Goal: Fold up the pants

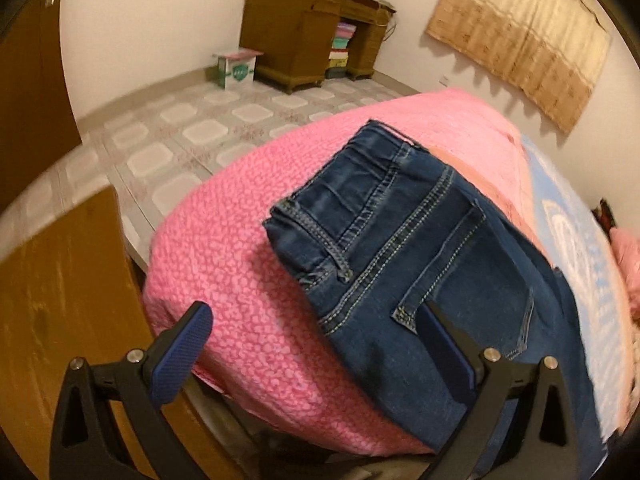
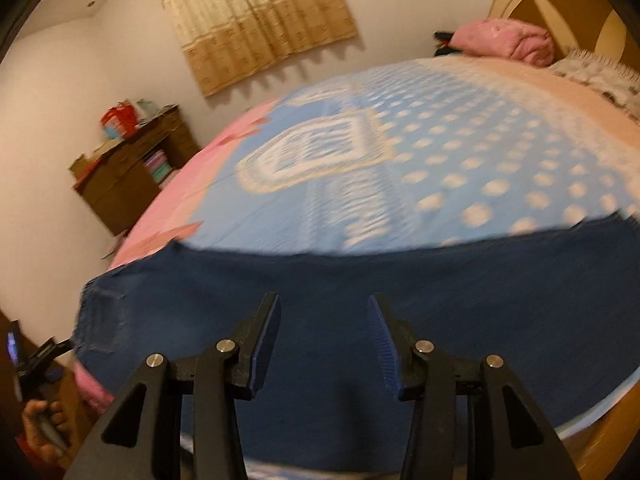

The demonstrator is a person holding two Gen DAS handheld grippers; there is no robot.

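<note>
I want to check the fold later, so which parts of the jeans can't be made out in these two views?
- Left wrist view: the dark blue denim jeans run off the bottom edge, so the legs are cut off.
- Right wrist view: motion blur smears the jeans; seams and folds are unreadable, and the right gripper covers their near edge.

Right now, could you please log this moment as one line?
jeans: flat on bed | left tongs: open, empty | right tongs: open, empty
</note>
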